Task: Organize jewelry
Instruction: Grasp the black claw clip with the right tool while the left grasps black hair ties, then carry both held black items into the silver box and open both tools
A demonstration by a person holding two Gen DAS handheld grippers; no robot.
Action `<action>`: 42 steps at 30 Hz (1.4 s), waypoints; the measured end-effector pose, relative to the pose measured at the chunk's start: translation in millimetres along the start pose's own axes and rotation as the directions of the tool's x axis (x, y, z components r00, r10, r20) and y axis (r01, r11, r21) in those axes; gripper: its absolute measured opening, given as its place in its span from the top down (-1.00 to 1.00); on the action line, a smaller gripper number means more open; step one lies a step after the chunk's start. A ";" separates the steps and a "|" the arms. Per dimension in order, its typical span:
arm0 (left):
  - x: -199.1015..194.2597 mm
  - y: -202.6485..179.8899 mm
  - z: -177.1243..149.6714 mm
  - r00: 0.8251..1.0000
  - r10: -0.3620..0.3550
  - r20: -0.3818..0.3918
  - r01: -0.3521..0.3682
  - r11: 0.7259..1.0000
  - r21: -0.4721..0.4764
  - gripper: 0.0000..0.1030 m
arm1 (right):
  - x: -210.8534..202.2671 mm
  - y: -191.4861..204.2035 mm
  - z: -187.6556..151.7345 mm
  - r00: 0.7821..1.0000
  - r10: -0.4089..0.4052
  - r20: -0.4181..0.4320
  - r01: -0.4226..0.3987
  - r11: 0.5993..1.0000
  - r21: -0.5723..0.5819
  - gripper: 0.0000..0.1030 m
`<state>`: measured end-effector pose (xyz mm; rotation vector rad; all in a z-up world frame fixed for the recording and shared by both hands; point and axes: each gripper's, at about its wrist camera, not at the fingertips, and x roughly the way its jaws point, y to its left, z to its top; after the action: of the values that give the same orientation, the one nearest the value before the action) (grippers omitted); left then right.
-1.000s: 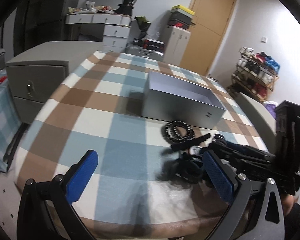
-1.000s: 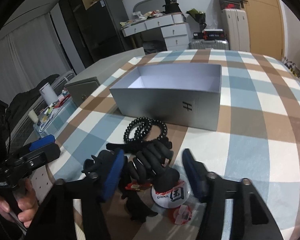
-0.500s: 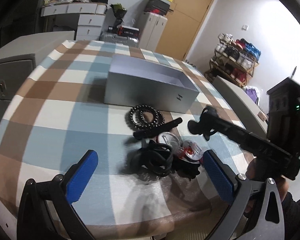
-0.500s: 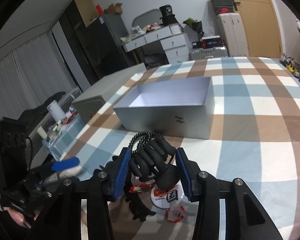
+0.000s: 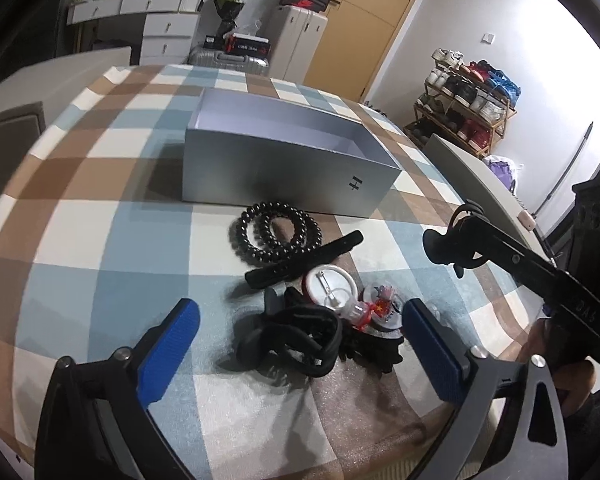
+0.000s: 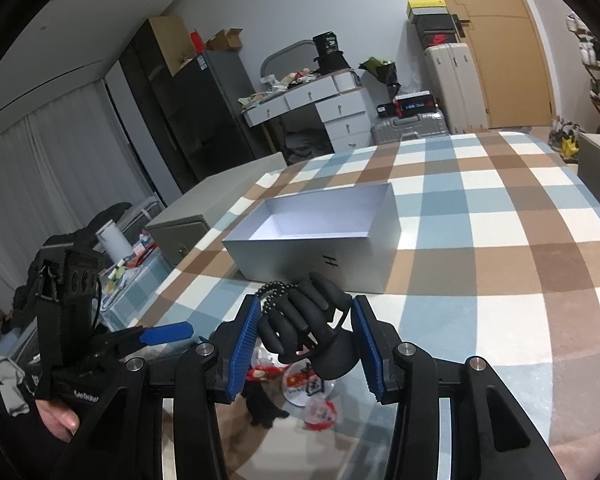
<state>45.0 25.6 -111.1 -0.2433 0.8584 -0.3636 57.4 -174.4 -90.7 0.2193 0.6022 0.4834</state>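
Observation:
My right gripper (image 6: 305, 344) is shut on a black claw hair clip (image 6: 306, 326), held above the checked tablecloth (image 6: 480, 260) in front of the open grey box (image 6: 320, 258). In the left wrist view the same clip (image 5: 440, 246) hangs at the right. My left gripper (image 5: 300, 354) is wide, its jaws closing, pads touching nothing. Between and beyond its fingers lie a black tangled hair accessory (image 5: 292, 340), round badges (image 5: 330, 286), a black bar clip (image 5: 304, 260) and a black bead bracelet (image 5: 276, 232).
The grey box (image 5: 288, 168) sits mid-table, empty inside. A grey cabinet (image 6: 220, 208) stands beside the table's left side. A white dresser (image 6: 320, 108), suitcases and a shoe rack (image 5: 468, 100) lie beyond. A hand (image 6: 56, 420) grips the left tool.
The right gripper shut on the claw clip and lifted it off the pile toward the box. The left gripper swung in over the remaining pile.

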 end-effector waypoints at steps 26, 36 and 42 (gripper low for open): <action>2.7 5.9 -2.9 0.994 -0.057 -0.095 0.058 0.998 -0.001 0.19 | 0.7 9.4 0.4 1.000 -0.004 -0.014 0.004 1.000 -0.012 0.11; -15.8 -0.7 4.9 1.000 -0.006 -0.025 0.007 0.999 0.045 0.19 | -2.3 14.5 3.2 1.000 0.006 -0.003 -0.006 1.000 -0.015 0.11; -24.6 3.1 19.2 1.000 0.020 0.011 -0.020 0.999 0.046 0.19 | -5.0 20.2 7.3 1.000 0.013 0.010 -0.013 1.000 -0.026 0.11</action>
<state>45.8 39.6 -83.1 -0.1934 0.8403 -0.3627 50.6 -159.8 -75.7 0.2010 0.5842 0.5019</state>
